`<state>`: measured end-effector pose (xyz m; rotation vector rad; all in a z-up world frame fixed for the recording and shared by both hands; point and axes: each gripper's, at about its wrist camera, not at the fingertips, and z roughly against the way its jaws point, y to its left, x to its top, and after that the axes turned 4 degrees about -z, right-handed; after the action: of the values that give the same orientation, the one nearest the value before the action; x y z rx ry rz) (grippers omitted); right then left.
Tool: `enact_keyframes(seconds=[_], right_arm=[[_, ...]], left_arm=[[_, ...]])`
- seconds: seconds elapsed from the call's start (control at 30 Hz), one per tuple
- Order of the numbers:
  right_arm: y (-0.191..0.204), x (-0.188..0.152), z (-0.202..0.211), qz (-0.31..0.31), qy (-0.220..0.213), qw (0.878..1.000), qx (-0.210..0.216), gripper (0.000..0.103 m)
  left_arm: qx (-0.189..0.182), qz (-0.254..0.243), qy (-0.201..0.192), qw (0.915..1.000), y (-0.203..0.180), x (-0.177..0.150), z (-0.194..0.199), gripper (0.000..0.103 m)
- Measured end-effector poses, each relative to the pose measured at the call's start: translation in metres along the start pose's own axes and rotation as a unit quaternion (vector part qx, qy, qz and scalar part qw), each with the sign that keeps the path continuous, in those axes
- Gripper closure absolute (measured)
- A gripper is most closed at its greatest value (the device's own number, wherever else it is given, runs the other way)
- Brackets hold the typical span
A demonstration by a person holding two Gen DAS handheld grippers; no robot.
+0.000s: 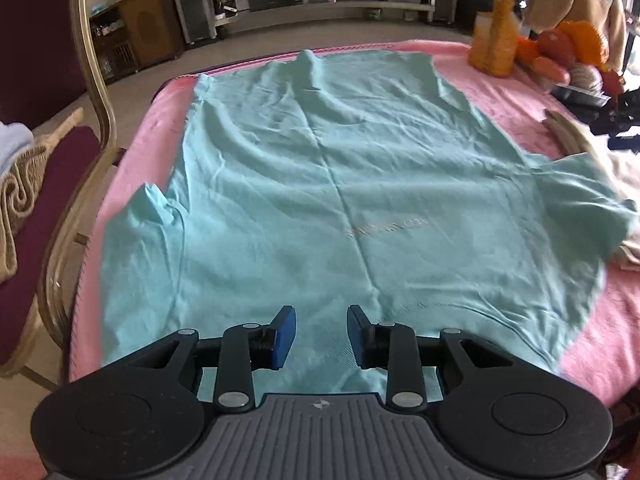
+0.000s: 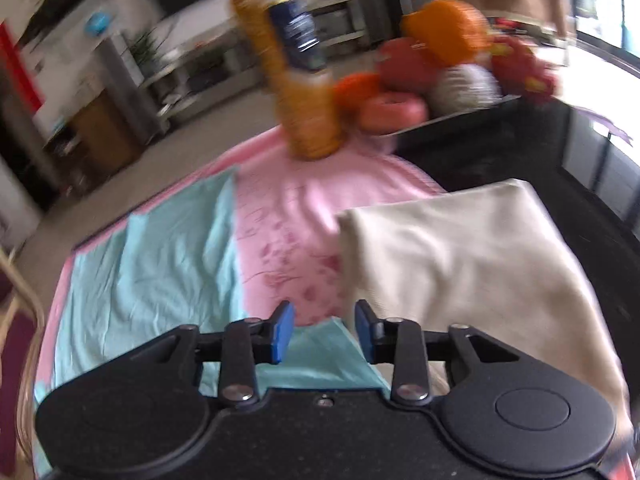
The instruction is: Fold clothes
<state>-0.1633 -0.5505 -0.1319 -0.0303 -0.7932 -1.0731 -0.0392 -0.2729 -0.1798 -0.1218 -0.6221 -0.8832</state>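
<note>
Pink blanket (image 1: 520, 92) covers your table, and the wrinkled teal cotton T-shirt (image 1: 320, 160) lies spread flat across it; your left gripper (image 1: 321, 336) hovers over its near hem, jaws narrowly parted and empty; your right gripper (image 2: 324, 330) likewise, beside a folded cream cloth (image 2: 460, 256).

Soft daylight, brightest right of the orange bottle (image 2: 294, 68); right wrist view motion-blurred, both fisheye-bent at edges

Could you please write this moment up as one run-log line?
stage: shirt spread flat on pink cloth | left gripper: open, empty | right gripper: open, empty | cream garment: beside shirt
</note>
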Motion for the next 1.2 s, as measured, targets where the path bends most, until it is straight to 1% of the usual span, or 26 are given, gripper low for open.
enact_keyframes(seconds=[0.03,0.1,0.17,0.23,0.27,0.3,0.33,0.43,0.5,0.57,0.6,0.63,0.7,0.73,0.77,0.83,0.87,0.9,0.93,1.0,1.03,1.07,1.1,1.13,1.2], right_arm=[[0.005,0.002,-0.011,0.011,0.010,1.000,0.003,0.076],[0.013,0.005,-0.031,0.033,0.026,0.999,0.002,0.077],[0.017,0.005,-0.048,0.062,0.035,0.997,-0.016,0.078],[0.018,0.003,-0.060,0.081,0.052,0.994,-0.041,0.078],[0.015,0.001,-0.063,0.080,0.065,0.994,-0.044,0.078],[0.012,0.000,-0.065,0.077,0.077,0.993,-0.038,0.077],[0.010,-0.001,-0.064,0.076,0.088,0.993,-0.028,0.074],[0.008,-0.008,-0.063,0.092,0.094,0.991,-0.024,0.074],[0.010,-0.013,-0.063,0.107,0.084,0.990,-0.030,0.075],[0.015,-0.018,-0.061,0.130,0.073,0.988,-0.041,0.089],[0.019,-0.020,-0.058,0.140,0.058,0.987,-0.046,0.093],[0.022,-0.021,-0.053,0.149,0.036,0.987,-0.049,0.095],[0.030,-0.023,-0.043,0.167,-0.009,0.984,-0.056,0.095],[0.034,-0.025,-0.038,0.183,-0.034,0.981,-0.063,0.095],[0.038,-0.028,-0.038,0.200,-0.048,0.976,-0.074,0.095],[0.042,-0.032,-0.045,0.226,-0.047,0.968,-0.097,0.093],[0.042,-0.034,-0.054,0.234,-0.030,0.965,-0.112,0.089],[0.041,-0.036,-0.062,0.241,-0.010,0.962,-0.124,0.089],[0.040,-0.036,-0.065,0.241,-0.001,0.962,-0.130,0.089],[0.039,-0.033,-0.058,0.221,-0.003,0.967,-0.130,0.088],[0.038,-0.031,-0.047,0.197,-0.010,0.973,-0.123,0.082],[0.036,-0.028,-0.034,0.168,-0.018,0.979,-0.113,0.072],[0.034,-0.029,-0.020,0.138,-0.026,0.985,-0.099,0.068],[0.033,-0.031,-0.006,0.111,-0.028,0.990,-0.077,0.067],[0.034,-0.041,0.020,0.068,-0.020,0.997,-0.020,0.067]], left_arm=[[0.003,-0.001,0.003,1.0000,0.000,0.002,-0.004,0.073],[-0.009,0.004,0.013,0.9999,0.001,0.004,-0.014,0.073],[-0.019,0.007,0.025,0.9995,0.002,0.002,-0.022,0.073],[-0.021,0.006,0.020,0.9995,0.002,-0.001,-0.023,0.073],[-0.022,0.006,0.019,0.9996,0.001,-0.002,-0.023,0.073],[-0.023,0.007,0.017,0.9996,0.002,-0.003,-0.023,0.073],[-0.024,0.008,0.015,0.9996,0.002,-0.004,-0.023,0.073],[-0.027,0.013,0.013,0.9995,0.003,-0.006,-0.022,0.073],[-0.027,0.011,0.011,0.9995,0.003,-0.007,-0.022,0.072],[-0.026,0.013,0.010,0.9995,0.003,-0.008,-0.021,0.072],[-0.025,0.013,0.009,0.9996,0.003,-0.008,-0.021,0.072],[-0.022,0.013,0.006,0.9997,0.003,-0.008,-0.021,0.072],[-0.016,0.009,0.000,0.9998,0.002,-0.010,-0.019,0.072],[-0.012,0.008,-0.002,0.9999,0.001,-0.011,-0.019,0.072],[-0.007,0.002,-0.006,1.0000,-0.002,-0.011,-0.018,0.072],[0.004,-0.014,-0.014,0.9998,-0.009,-0.012,-0.018,0.072],[0.010,-0.023,-0.019,0.9995,-0.012,-0.013,-0.018,0.072],[0.016,-0.031,-0.022,0.9992,-0.014,-0.014,-0.018,0.072],[0.021,-0.038,-0.025,0.9988,-0.017,-0.015,-0.018,0.072],[0.024,-0.039,-0.025,0.9986,-0.016,-0.016,-0.015,0.072],[0.023,-0.032,-0.022,0.9990,-0.014,-0.016,-0.012,0.072],[0.018,-0.019,-0.017,0.9995,-0.010,-0.016,-0.009,0.072],[0.015,-0.008,-0.012,0.9998,-0.006,-0.017,-0.004,0.072],[0.012,0.003,-0.006,0.9999,-0.002,-0.018,0.000,0.072],[0.023,0.014,0.007,0.9996,0.005,-0.023,0.008,0.072]])
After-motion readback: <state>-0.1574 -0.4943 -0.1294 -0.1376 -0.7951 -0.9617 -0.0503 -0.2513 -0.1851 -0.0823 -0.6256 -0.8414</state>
